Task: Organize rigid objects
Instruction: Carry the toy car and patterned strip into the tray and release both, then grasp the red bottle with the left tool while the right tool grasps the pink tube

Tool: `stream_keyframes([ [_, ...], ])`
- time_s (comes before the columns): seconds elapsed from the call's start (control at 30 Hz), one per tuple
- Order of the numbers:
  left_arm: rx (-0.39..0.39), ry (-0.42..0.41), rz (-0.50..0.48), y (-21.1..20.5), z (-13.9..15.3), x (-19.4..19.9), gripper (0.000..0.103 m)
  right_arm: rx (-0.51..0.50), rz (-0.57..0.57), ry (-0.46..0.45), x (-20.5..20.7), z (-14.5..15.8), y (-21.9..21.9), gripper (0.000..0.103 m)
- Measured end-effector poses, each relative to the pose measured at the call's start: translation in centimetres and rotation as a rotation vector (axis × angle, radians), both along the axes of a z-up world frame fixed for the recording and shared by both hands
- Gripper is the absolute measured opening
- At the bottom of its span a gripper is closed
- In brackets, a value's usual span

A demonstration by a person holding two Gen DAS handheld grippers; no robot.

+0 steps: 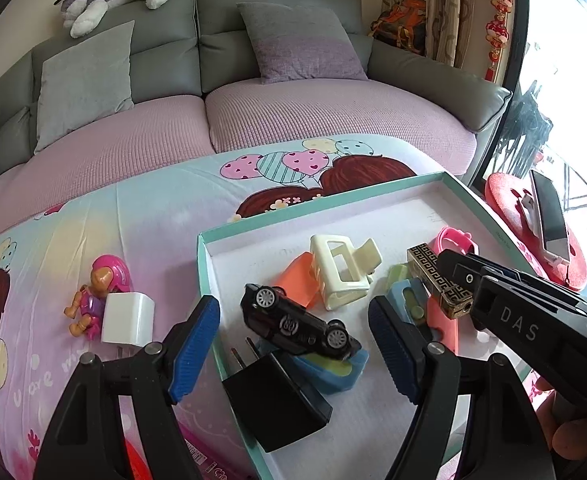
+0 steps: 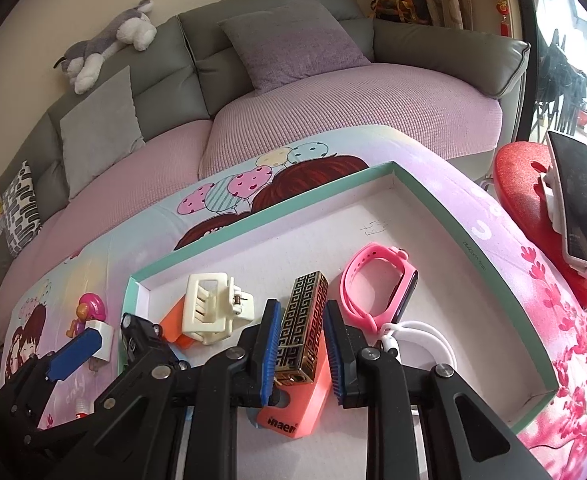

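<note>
A teal-rimmed white tray [image 1: 205,276] lies on a cartoon-print cloth and also shows in the right wrist view [image 2: 433,188]. My left gripper [image 1: 293,344] is open above a black toy car [image 1: 299,326] that rests on a blue-green case [image 1: 333,368], beside a black plug adapter [image 1: 277,400]. My right gripper [image 2: 299,356] is shut on a gold-patterned lighter [image 2: 301,328], seen also in the left wrist view [image 1: 439,280], over a salmon case [image 2: 293,412]. The tray also holds a cream hair claw [image 2: 209,308] and a pink watch [image 2: 377,284].
Left of the tray on the cloth lie a white charger cube [image 1: 127,320] and a pink toy figure [image 1: 97,296]. A white cable [image 2: 417,336] lies in the tray. A phone on a red stand [image 2: 581,208] is at the right. A grey sofa [image 1: 253,60] is behind.
</note>
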State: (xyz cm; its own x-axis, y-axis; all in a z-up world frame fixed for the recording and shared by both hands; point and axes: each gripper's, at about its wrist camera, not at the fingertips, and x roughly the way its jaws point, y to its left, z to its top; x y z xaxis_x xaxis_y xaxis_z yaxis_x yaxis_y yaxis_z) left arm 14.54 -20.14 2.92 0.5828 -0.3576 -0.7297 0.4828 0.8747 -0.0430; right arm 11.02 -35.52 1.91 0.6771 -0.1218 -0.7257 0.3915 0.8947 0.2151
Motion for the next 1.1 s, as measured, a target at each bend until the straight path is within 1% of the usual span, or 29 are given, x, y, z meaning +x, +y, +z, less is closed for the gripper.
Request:
stream_keyframes([
  [0.17, -0.013, -0.012, 0.013, 0.6, 0.6, 0.0, 0.078, -0.004, -0.004, -0.019, -0.3, 0.4, 0.1, 0.025],
  [0.27, -0.027, -0.028, 0.036, 1.5, 1.2, 0.1, 0.078, -0.004, -0.007, -0.025, -0.4, 0.5, 0.1, 0.025],
  [0.3, -0.034, -0.031, 0.051, 1.9, 1.4, 0.3, 0.079, -0.004, -0.006, -0.022, -0.3, 0.5, 0.1, 0.025],
  [0.33, -0.039, -0.032, 0.068, 2.4, 1.5, 0.5, 0.082, -0.005, -0.003, -0.018, -0.2, 0.4, 0.2, 0.025],
  [0.4, -0.047, -0.029, 0.112, 3.5, 1.6, 1.1, 0.086, -0.010, 0.002, -0.007, -0.1, 0.3, 0.3, 0.025],
  [0.5, -0.048, -0.008, 0.175, 5.2, 1.3, 2.1, 0.086, -0.012, 0.010, 0.003, 0.3, 0.1, 0.7, 0.038],
  [0.53, -0.046, -0.003, 0.197, 5.8, 1.2, 2.4, 0.086, -0.011, 0.015, 0.004, 0.4, 0.0, 0.8, 0.046],
  [0.57, -0.040, 0.002, 0.221, 6.3, 1.0, 2.7, 0.087, -0.012, 0.022, 0.004, 0.5, 0.0, 1.1, 0.051],
  [0.63, -0.031, 0.015, 0.265, 7.5, 0.7, 3.2, 0.090, -0.020, 0.043, 0.003, 0.8, 0.0, 1.7, 0.055],
  [0.67, -0.031, 0.020, 0.285, 8.1, 0.5, 3.4, 0.091, -0.026, 0.052, 0.003, 0.9, 0.0, 2.1, 0.060],
  [0.73, -0.033, 0.031, 0.330, 9.3, 0.2, 3.8, 0.091, -0.036, 0.073, 0.004, 1.2, 0.0, 2.7, 0.066],
  [0.8, -0.031, 0.039, 0.371, 10.3, -0.1, 4.1, 0.091, -0.043, 0.096, 0.006, 1.5, 0.0, 3.4, 0.069],
  [0.87, -0.028, 0.047, 0.404, 11.3, -0.4, 4.4, 0.092, -0.054, 0.112, 0.008, 1.8, 0.0, 4.0, 0.078],
  [0.9, -0.027, 0.050, 0.420, 11.8, -0.5, 4.5, 0.092, -0.055, 0.121, 0.007, 1.9, 0.0, 4.3, 0.079],
  [0.97, -0.030, 0.054, 0.453, 12.7, -0.7, 4.7, 0.095, -0.056, 0.134, 0.008, 2.1, -0.1, 4.8, 0.085],
  [1.0, -0.034, 0.056, 0.467, 13.1, -0.7, 4.8, 0.099, -0.057, 0.139, 0.009, 2.3, -0.1, 5.0, 0.087],
  [1.1, -0.050, 0.062, 0.507, 14.5, -0.8, 4.9, 0.100, -0.067, 0.152, 0.010, 2.5, -0.1, 5.6, 0.100],
])
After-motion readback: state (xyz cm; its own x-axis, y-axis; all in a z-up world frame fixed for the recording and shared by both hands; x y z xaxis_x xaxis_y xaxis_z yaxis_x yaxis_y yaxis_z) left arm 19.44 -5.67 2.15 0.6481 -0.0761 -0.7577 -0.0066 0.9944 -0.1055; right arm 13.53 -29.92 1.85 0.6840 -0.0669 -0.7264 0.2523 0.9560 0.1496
